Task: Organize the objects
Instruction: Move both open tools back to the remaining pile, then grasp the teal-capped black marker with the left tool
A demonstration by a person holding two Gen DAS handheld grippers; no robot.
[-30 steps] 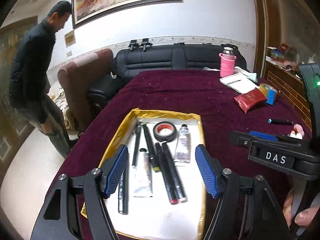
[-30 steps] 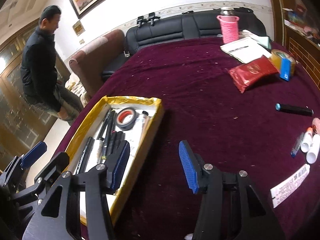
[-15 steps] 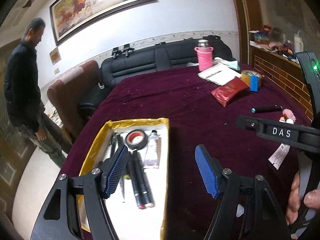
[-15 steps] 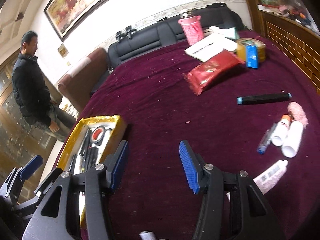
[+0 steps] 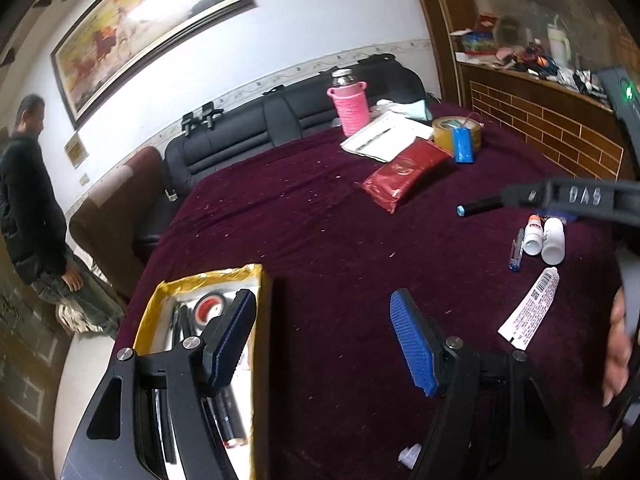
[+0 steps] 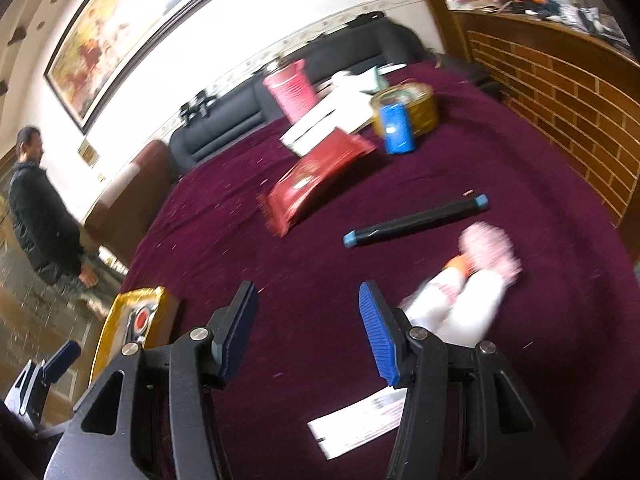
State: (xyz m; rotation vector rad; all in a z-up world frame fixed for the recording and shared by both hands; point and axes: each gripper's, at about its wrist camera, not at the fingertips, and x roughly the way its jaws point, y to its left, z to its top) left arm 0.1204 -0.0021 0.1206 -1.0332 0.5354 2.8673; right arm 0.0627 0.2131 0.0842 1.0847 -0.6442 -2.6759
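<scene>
A gold-rimmed box (image 5: pixel 256 280) holds several pens, a red-cored tape roll (image 5: pixel 208 307) and tubes; it shows at lower left in both views (image 6: pixel 120 312). My left gripper (image 5: pixel 324 340) is open and empty, just right of the box. On the maroon cloth lie a black marker with blue caps (image 6: pixel 416 220), two white bottles (image 5: pixel 546 236), a blue pen (image 5: pixel 517 249) and a white tube (image 5: pixel 530 308). My right gripper (image 6: pixel 308 328) is open and empty, hovering left of the white bottles (image 6: pixel 456 300), with the white tube (image 6: pixel 360 420) below it.
At the far side of the table stand a pink bottle (image 5: pixel 352 106), white papers (image 5: pixel 384 136), a red pouch (image 5: pixel 404 172), a yellow tape roll (image 5: pixel 456 130) and a blue pack (image 5: pixel 463 145). A man (image 5: pixel 28 208) stands at left. A brick-fronted counter (image 6: pixel 568 92) borders the right.
Both grippers have swung right, away from the box and toward the loose items on the cloth. The right gripper is now close to the white bottles and marker. Both stay open.
</scene>
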